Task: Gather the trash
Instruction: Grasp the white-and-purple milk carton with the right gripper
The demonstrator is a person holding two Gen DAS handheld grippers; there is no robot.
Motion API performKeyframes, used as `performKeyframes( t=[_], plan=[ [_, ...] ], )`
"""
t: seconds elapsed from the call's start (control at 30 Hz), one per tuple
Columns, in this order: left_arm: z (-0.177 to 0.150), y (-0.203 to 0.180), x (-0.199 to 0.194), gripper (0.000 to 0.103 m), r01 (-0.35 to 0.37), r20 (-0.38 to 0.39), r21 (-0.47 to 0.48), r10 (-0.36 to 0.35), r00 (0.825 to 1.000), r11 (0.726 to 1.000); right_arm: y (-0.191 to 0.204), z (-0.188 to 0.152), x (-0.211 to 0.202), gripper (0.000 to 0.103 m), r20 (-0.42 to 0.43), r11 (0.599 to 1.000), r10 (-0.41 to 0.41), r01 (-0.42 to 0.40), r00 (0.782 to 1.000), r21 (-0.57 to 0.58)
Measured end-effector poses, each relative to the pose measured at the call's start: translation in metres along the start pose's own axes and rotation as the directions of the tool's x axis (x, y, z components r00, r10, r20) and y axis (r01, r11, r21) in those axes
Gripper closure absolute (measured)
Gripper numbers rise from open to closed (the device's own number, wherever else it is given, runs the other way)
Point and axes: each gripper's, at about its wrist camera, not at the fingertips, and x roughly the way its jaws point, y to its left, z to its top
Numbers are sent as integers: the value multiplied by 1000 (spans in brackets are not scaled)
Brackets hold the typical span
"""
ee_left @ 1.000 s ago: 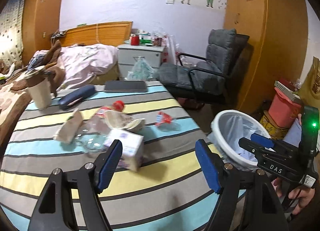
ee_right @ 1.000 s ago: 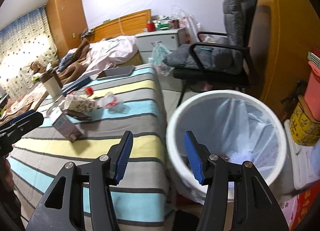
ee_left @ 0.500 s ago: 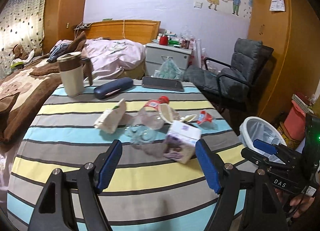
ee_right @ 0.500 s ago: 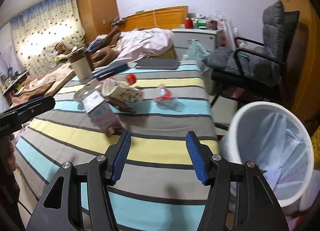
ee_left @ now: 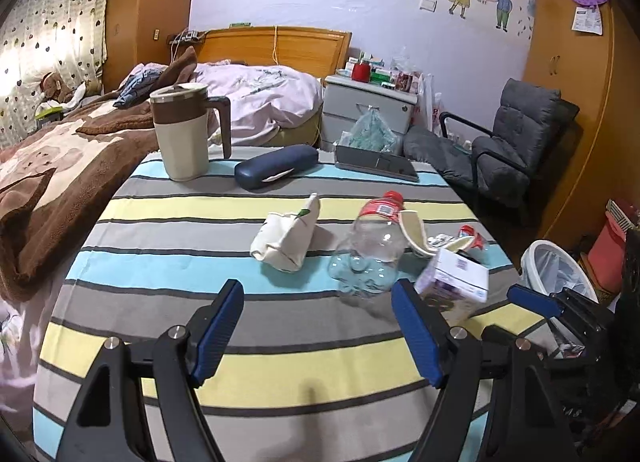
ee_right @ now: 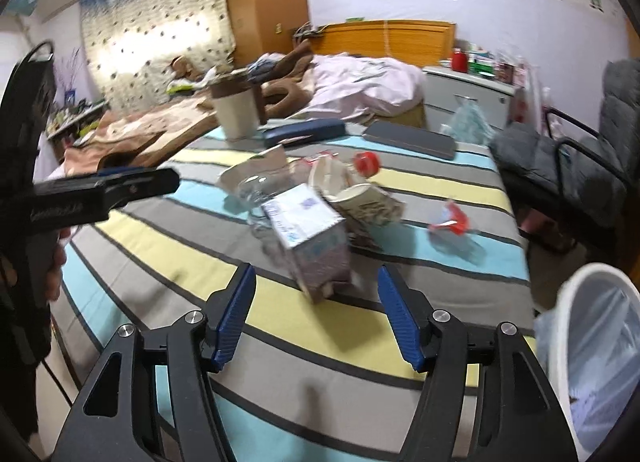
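Trash lies on the striped table (ee_left: 160, 262): a purple-white carton (ee_left: 454, 288) (ee_right: 310, 232), a crushed clear bottle (ee_left: 370, 250) with a red cap, a crumpled white paper bag (ee_left: 286, 240), a paper cup (ee_right: 366, 199) and a red-white wrapper (ee_left: 470, 238) (ee_right: 450, 221). My left gripper (ee_left: 318, 336) is open and empty, short of the bottle and bag. My right gripper (ee_right: 316, 316) is open and empty, just in front of the carton. A white lined trash bin (ee_left: 554, 268) (ee_right: 592, 346) stands right of the table.
A beige mug (ee_left: 184, 129), a dark blue case (ee_left: 276, 167) and a grey tablet (ee_left: 376, 163) sit at the table's far edge. A bed (ee_left: 60, 149) lies on the left. A grey armchair (ee_left: 508, 153) and a nightstand (ee_left: 368, 109) stand behind.
Both grippers swung left, away from the bin and towards the trash on the table. The right gripper now faces the carton. Both stay open and empty.
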Motion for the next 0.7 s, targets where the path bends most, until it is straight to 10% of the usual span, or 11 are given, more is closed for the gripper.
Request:
performKeyframes(
  t=[0.7],
  plan=[
    [19,19,49,25,0,-76,6,1,997,1000,-1,14,28,45,-68,1000,4,-4,998,2]
  ],
)
